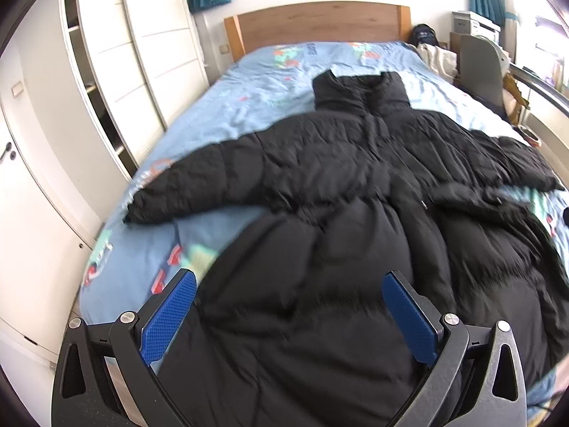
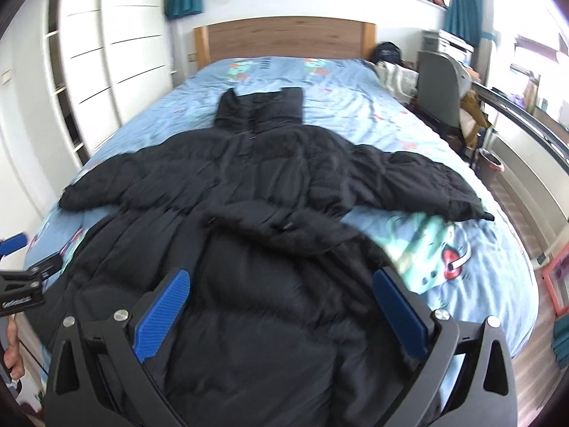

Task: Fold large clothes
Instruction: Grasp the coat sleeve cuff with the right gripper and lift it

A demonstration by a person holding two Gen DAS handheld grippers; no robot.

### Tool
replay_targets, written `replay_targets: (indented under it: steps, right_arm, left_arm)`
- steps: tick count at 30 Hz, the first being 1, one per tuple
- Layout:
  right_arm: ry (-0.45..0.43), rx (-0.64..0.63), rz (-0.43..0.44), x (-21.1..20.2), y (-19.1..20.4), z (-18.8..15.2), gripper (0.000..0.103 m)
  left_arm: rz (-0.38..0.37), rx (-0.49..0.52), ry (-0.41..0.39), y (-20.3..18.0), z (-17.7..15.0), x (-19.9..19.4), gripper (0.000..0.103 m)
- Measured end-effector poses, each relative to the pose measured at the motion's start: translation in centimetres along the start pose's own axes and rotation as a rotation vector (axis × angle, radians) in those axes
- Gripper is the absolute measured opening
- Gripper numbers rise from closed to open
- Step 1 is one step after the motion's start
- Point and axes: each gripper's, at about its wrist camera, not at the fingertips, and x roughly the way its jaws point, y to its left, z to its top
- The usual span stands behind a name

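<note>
A long black puffer coat (image 1: pixel 355 163) lies spread flat on the bed, collar toward the headboard and both sleeves stretched out sideways. The right wrist view shows the same coat (image 2: pixel 256 178) with its lower right front flap turned back over the body. My left gripper (image 1: pixel 288 284) hovers open over the coat's lower left part, blue pads wide apart with nothing between them. My right gripper (image 2: pixel 281 281) hovers open over the lower right part, also holding nothing. The left gripper (image 2: pixel 14 249) shows at the left edge of the right wrist view, with a hand below it.
The bed (image 1: pixel 270 71) has a light blue patterned cover and a wooden headboard (image 1: pixel 320 25). White wardrobes (image 1: pixel 117 53) stand close on the left. A grey chair (image 2: pixel 441 82), piled clothes, a bin (image 2: pixel 490 167) and a metal rail sit on the right.
</note>
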Motion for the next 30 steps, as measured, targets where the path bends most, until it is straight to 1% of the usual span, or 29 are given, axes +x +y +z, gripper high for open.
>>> replay_targets:
  steps: [4,6,7,10,12,15,18,22,25,27,30]
  right_arm:
    - [-0.003,0.083,-0.036,2.4,-4.1,3.4,0.103]
    - [0.007,0.150,-0.072,4.3,-7.1,5.1,0.103]
    - [0.015,0.177,-0.084,5.1,-8.3,5.6,0.103]
    - [0.034,0.287,-0.137,8.6,-13.5,7.1,0.103]
    - [0.059,0.351,-0.160,10.9,-16.6,7.4,0.103]
    - [0.092,0.489,-0.165,14.4,-21.5,7.1,0.103]
    - [0.114,0.643,-0.174,17.6,-26.1,6.0,0.103]
    - [0.078,0.817,-0.168,19.9,-30.6,4.5,0.103]
    - [0.051,0.906,-0.166,20.9,-33.0,3.9,0.103]
    - [0.019,0.995,-0.150,21.7,-34.9,3.2,0.103]
    - [-0.001,1.085,-0.132,22.5,-36.7,2.2,0.102]
  left_arm:
    - [0.032,-0.024,-0.007,0.9,2.2,1.5,0.103]
    - [0.049,-0.041,-0.001,1.4,3.2,2.4,0.103]
    - [0.059,-0.051,0.004,1.7,3.6,2.9,0.103]
    - [0.099,-0.069,0.028,2.3,4.6,4.6,0.103]
    - [0.133,-0.076,0.047,2.7,5.2,5.9,0.103]
    - [0.164,-0.095,0.070,3.1,5.9,7.6,0.103]
    - [0.175,-0.117,0.097,3.5,6.6,9.3,0.103]
    - [0.182,-0.152,0.122,3.7,7.3,11.1,0.103]
    - [0.189,-0.175,0.137,3.7,7.5,12.0,0.103]
    - [0.190,-0.192,0.152,3.9,7.3,12.6,0.103]
    - [0.191,-0.198,0.174,4.0,7.0,13.2,0.103]
